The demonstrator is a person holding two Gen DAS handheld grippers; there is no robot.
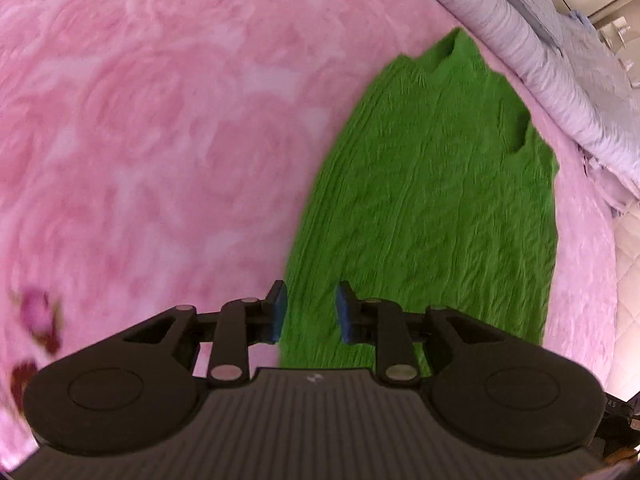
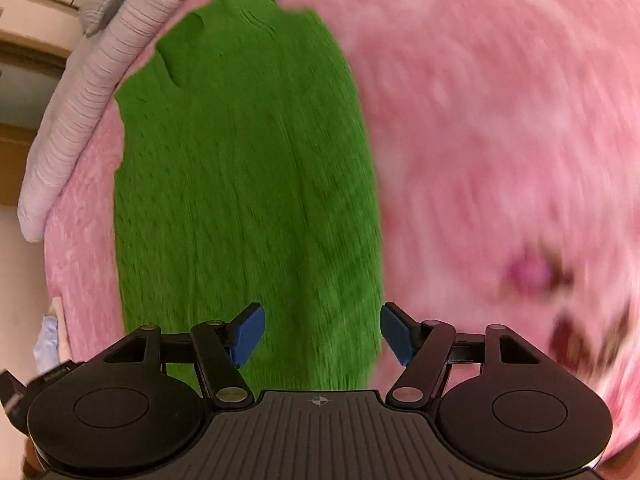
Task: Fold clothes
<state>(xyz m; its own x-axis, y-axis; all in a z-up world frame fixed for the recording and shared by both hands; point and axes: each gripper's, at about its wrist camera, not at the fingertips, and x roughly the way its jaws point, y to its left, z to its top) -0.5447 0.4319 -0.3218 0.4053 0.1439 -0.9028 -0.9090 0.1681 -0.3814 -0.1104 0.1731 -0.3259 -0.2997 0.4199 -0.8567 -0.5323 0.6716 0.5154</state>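
Note:
A bright green knitted garment [image 1: 432,200] lies flat on a pink plush blanket [image 1: 160,140], its neck end far from me. In the left wrist view my left gripper [image 1: 310,316] is open and empty, hovering over the garment's near left edge. In the right wrist view the same garment [image 2: 248,184] stretches away from me on the pink blanket [image 2: 500,120]. My right gripper [image 2: 322,334] is open wide and empty above the garment's near right edge. The view is blurred by motion.
A pale lilac ribbed cloth [image 1: 540,68] lies bunched along the blanket's far edge; it also shows in the right wrist view [image 2: 92,80]. Dark red flower prints [image 2: 532,272] mark the blanket. A white quilted surface [image 1: 628,280] lies to the right.

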